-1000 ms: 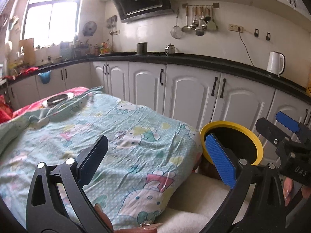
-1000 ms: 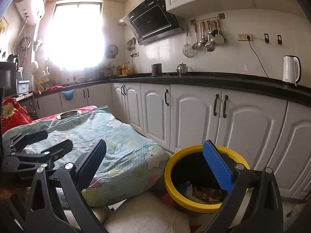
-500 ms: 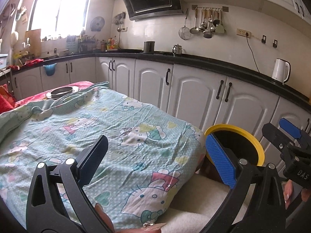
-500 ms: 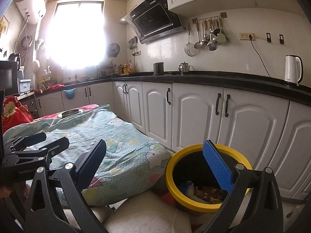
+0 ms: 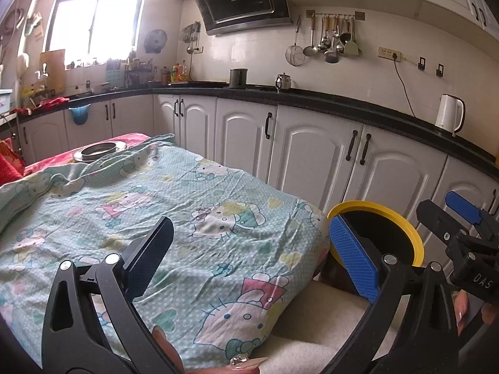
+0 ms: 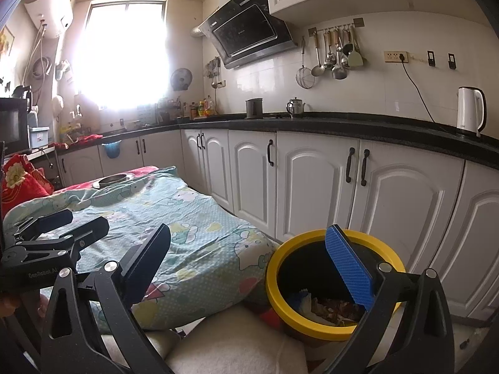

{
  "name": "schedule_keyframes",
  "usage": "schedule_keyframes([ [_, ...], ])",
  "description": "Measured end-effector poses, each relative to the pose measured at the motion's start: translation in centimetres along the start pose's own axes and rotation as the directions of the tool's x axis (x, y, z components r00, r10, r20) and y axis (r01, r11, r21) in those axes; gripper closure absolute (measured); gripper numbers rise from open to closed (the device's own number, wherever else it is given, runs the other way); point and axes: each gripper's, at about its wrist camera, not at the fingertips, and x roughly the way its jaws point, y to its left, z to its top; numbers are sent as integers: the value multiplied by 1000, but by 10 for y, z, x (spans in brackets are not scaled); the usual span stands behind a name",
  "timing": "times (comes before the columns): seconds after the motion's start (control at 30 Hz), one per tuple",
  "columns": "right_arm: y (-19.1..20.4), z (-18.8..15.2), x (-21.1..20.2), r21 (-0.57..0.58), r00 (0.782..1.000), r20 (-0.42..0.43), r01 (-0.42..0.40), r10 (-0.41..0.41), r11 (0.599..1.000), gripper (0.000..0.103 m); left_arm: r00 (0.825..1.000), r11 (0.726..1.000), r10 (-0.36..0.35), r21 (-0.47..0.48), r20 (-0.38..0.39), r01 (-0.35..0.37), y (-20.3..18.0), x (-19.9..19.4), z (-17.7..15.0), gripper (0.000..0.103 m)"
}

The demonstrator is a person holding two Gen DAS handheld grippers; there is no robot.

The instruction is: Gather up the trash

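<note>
A black bin with a yellow rim (image 6: 274,286) stands on the floor by the white cabinets, with paper and brown scraps (image 6: 327,307) inside. My right gripper (image 6: 249,265) is open and holds nothing, its blue pad over the bin's mouth. My left gripper (image 5: 252,249) is also open with nothing in it, hovering over the front end of a mint cartoon-print quilt (image 5: 187,205). In the left wrist view the bin (image 5: 414,243) sits just right of the quilt, and the right gripper (image 5: 452,215) shows at the right edge. The left gripper (image 6: 62,227) shows at the left of the right wrist view.
A metal bowl (image 5: 99,149) rests at the quilt's far end on a red cloth. White cabinets (image 5: 312,162) under a black counter run behind, with a white kettle (image 5: 449,115) on top. A cream cushion (image 6: 234,342) lies below the grippers.
The left wrist view has swung slightly left and up, shifting the scene right. The right wrist view barely moved. Both grippers stay open.
</note>
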Motion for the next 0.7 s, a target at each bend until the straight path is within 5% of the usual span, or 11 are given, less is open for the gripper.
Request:
schedule_keyframes([
  [0.7, 0, 0, 0, -1, 1000, -1, 1, -1, 1000, 6, 1000, 1000, 8, 1, 7, -8, 1, -2, 3, 11],
])
